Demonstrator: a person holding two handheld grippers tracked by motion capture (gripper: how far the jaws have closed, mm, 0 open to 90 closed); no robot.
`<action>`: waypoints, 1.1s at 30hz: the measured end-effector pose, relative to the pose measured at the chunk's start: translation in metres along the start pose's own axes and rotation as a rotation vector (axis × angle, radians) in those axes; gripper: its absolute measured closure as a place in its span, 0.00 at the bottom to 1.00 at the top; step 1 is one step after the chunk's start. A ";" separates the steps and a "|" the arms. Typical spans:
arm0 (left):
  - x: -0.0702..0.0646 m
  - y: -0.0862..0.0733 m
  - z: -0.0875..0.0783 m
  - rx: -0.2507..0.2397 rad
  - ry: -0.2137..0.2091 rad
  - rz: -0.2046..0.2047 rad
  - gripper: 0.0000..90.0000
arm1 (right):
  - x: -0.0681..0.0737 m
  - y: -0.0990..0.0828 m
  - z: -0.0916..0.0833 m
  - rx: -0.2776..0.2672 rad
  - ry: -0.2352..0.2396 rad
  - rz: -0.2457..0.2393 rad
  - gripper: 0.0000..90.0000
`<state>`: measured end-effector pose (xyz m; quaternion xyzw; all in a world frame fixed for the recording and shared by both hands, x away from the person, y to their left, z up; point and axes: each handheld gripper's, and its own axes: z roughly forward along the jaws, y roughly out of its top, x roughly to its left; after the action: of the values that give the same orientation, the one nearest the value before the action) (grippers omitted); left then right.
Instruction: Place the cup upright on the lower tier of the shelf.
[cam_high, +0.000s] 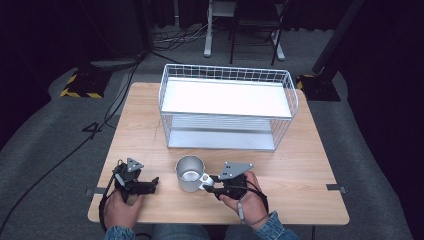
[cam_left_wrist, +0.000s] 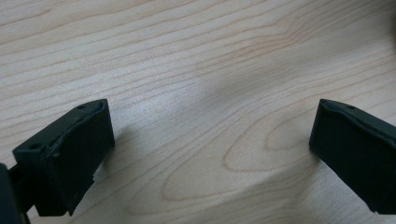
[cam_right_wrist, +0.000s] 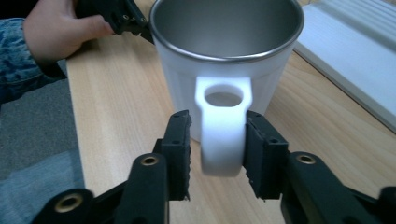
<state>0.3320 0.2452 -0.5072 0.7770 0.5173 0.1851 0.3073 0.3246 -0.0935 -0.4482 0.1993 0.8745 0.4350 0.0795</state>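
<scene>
A white mug (cam_high: 190, 172) with a steel-lined inside stands upright on the wooden table (cam_high: 300, 170), near its front edge. Its handle (cam_right_wrist: 223, 140) points at my right gripper (cam_high: 210, 184). In the right gripper view the handle sits between the jaws of that gripper (cam_right_wrist: 218, 135). One pad is against it and a narrow gap shows at the other, so the jaws stand almost closed without clamping it. Left of the mug, my left gripper (cam_high: 152, 182) rests low over the table. In its own view the left gripper (cam_left_wrist: 210, 126) is open wide, with bare wood between the jaws.
A white wire basket (cam_high: 227, 70) with two flat white shelves stands on the far half of the table, just behind the mug. Its lower shelf (cam_right_wrist: 345, 46) shows at the right edge of the right gripper view. Cables and chair legs lie on the floor beyond.
</scene>
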 end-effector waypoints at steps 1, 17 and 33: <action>0.000 0.000 0.000 0.000 0.000 0.000 0.00 | -0.001 0.001 0.001 0.000 -0.005 0.000 0.74; 0.000 0.000 0.000 0.000 0.000 0.000 0.00 | 0.000 0.003 0.002 -0.035 -0.025 -0.027 0.80; 0.000 0.000 0.000 0.001 0.003 0.000 0.00 | -0.016 0.010 -0.015 -0.121 -0.048 0.011 0.80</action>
<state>0.3325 0.2454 -0.5070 0.7769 0.5177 0.1859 0.3063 0.3375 -0.1058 -0.4315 0.2094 0.8434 0.4826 0.1097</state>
